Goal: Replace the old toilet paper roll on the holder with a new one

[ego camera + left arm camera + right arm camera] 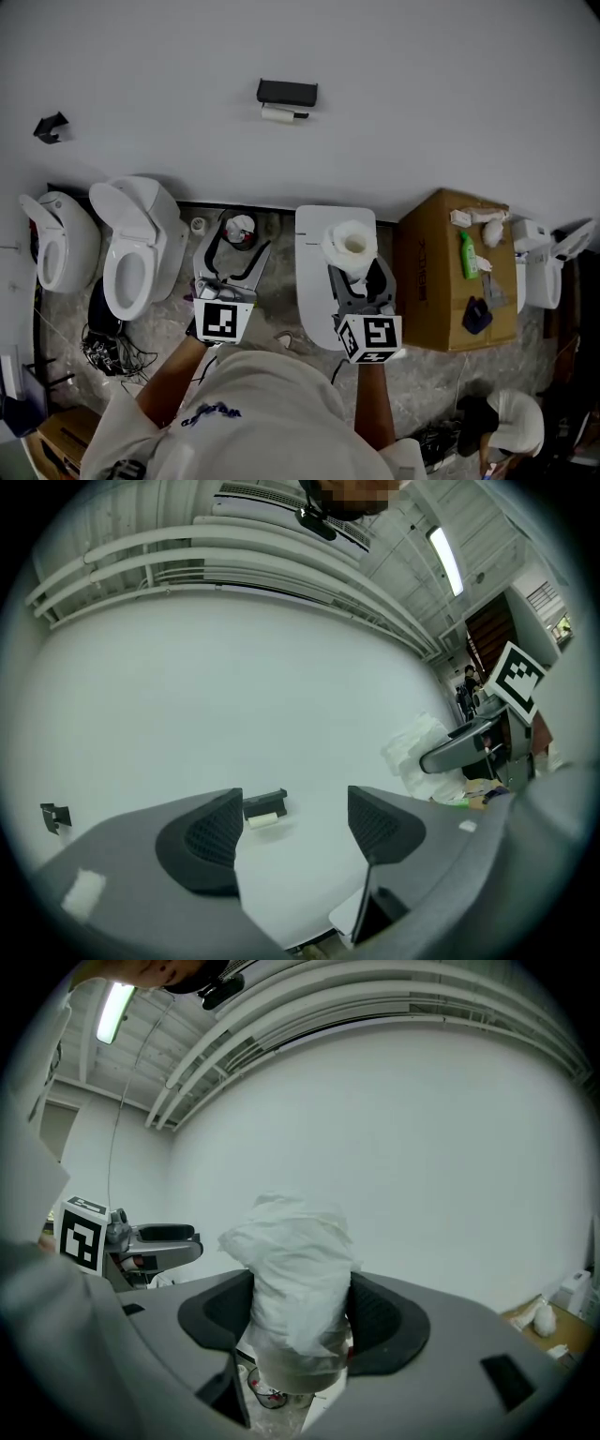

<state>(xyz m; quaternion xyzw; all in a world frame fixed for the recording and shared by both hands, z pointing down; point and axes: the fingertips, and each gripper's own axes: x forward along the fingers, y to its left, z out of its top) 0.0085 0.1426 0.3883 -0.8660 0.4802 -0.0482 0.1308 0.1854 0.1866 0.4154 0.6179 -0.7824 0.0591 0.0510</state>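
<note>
**Right tongs.** The right tongs [298,1312] are pinching the new roll [295,1288]. Both dark, ribbed pads press on its sides. The roll stands upright between them. It is a soft white cylinder, and its outer paper is crumpled and loosely bunched at the top. The head view shows its hollow round core from above. In that view the roll sits over a smooth white oblong lid [314,272].

**Left tongs.** The left tongs [291,822] are spread wide and grip nothing. Their pads are matte grey with a fine mesh texture. Through the gap between them, the plain white wall [234,686] and the holder [265,803] can be seen.

**Holder.** The holder is a flat black rectangular bar fixed to the wall, well apart from both tongs. The old roll [278,113] hangs directly beneath it. It is a thin, pale cylinder.

**Surroundings.**
- Two glossy white ceramic toilet bowls [141,248] stand at the left with their seats raised.
- A brown cardboard box [431,281] stands at the right. On its top lie a green plastic bottle [468,255] and crumpled white wads.
- The floor [281,319] is mottled, with a stone pattern.
</note>
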